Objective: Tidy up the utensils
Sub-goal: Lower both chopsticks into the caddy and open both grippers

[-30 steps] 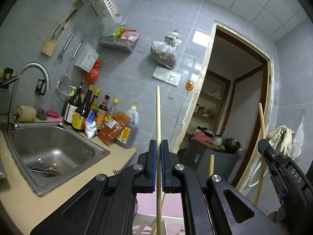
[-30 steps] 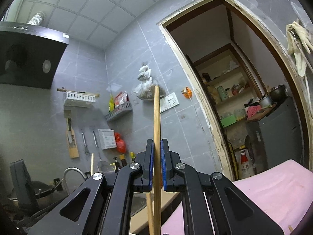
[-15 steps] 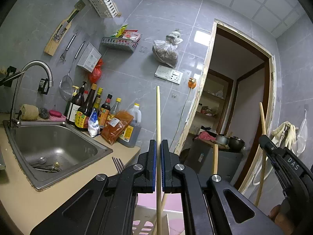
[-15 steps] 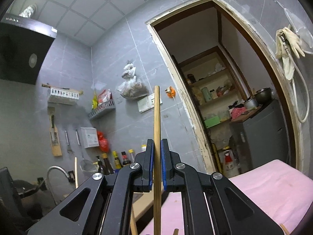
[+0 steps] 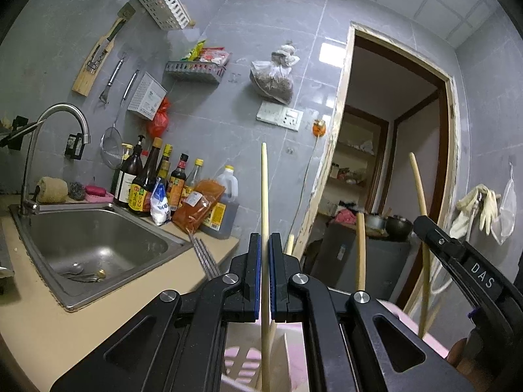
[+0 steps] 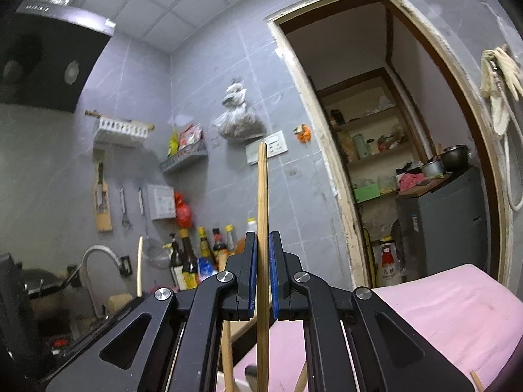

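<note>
Since a second ago my left gripper (image 5: pixel 265 277) has sunk a little, the sink (image 5: pixel 98 245) and bottles (image 5: pixel 153 183) riding higher in view; it clamps a pale chopstick (image 5: pixel 264 202) upright; my right gripper (image 6: pixel 260 277) clamps a darker wooden chopstick (image 6: pixel 262 196) upright too, both above the pink basket (image 5: pixel 294 343) beside the counter (image 5: pixel 65 326).

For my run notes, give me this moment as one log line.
left claw: shut on pale chopstick, upright | right claw: shut on brown chopstick, upright | below: pink basket | steel sink: untouched
</note>
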Motion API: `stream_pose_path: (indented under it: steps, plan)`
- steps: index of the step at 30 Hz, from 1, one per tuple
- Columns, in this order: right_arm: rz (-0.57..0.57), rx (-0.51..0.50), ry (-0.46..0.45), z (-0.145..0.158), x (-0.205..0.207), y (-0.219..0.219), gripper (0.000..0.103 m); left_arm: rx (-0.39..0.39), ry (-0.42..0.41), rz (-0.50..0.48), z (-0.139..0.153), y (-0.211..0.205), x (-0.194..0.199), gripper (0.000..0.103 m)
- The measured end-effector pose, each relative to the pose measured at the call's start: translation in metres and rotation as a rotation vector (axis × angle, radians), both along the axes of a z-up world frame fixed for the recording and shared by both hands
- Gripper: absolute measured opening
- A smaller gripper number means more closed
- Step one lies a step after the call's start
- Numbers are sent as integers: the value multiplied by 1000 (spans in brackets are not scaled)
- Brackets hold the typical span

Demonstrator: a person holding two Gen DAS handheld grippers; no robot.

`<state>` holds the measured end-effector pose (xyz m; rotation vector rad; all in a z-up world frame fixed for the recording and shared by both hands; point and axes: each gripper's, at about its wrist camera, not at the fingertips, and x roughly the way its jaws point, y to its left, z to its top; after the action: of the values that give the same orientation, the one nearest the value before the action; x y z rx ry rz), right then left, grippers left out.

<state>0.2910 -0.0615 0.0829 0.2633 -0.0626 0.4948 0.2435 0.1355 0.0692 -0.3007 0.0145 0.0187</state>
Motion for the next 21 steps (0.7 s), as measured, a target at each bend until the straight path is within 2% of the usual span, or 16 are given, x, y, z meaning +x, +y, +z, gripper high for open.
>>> stream_pose_path:
  steps: [6,11,14,16,17,20,21]
  plan:
    - [74,-129,25,-8,-15,1,5,29,125,-70,-6,-3,-7,3]
    - [132,-189,79,-13,-22,-3,6,-3,241,-160,-17,-4,-5,4]
    - [149,-208,99,-14,-28,-5,9,-16,251,-174,-18,-4,-9,5]
    - [159,-205,108,-14,-34,-9,10,-21,249,-187,-17,-5,-14,9]
    - [161,-200,110,-13,-36,-12,12,-20,244,-196,-15,-6,-17,15]
    - [157,-184,118,-9,-44,-21,26,-20,217,-208,-8,-9,-29,39]
    - [153,-179,122,-7,-47,-25,27,-23,203,-215,-5,-11,-34,43]
